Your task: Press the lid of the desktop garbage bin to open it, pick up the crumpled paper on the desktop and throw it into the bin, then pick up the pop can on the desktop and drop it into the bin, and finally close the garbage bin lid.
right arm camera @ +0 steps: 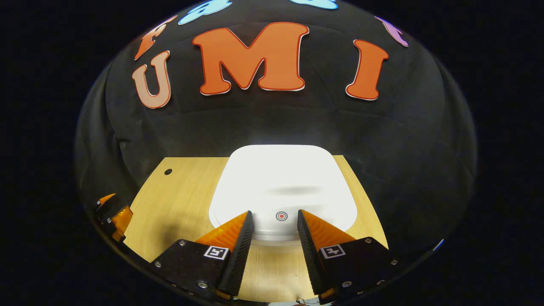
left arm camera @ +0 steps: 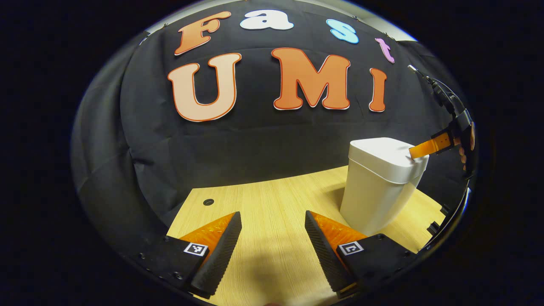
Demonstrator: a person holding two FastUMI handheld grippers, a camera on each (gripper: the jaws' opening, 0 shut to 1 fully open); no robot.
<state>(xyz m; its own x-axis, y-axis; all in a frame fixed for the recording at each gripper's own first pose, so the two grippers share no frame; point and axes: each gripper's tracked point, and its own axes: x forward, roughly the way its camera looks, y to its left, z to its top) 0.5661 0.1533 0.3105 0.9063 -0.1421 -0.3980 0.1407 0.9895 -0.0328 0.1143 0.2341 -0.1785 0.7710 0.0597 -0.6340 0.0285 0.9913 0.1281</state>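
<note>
Right hand-held gripper (right arm camera: pixel 275 219), fingers parted and empty, rests its tips on the closed bin lid (right arm camera: pixel 282 182).

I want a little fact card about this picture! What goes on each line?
bin: white desktop garbage bin standing upright on the wooden table
lid: lid down, with a small round target mark near its front edge
right gripper: right gripper open, its fingers at the lid's front edge, one on each side of the mark; whether it touches the lid cannot be told
left gripper: left gripper open, holding nothing, low over bare table beside the bin
table detail: small dark hole near the far left corner
</note>
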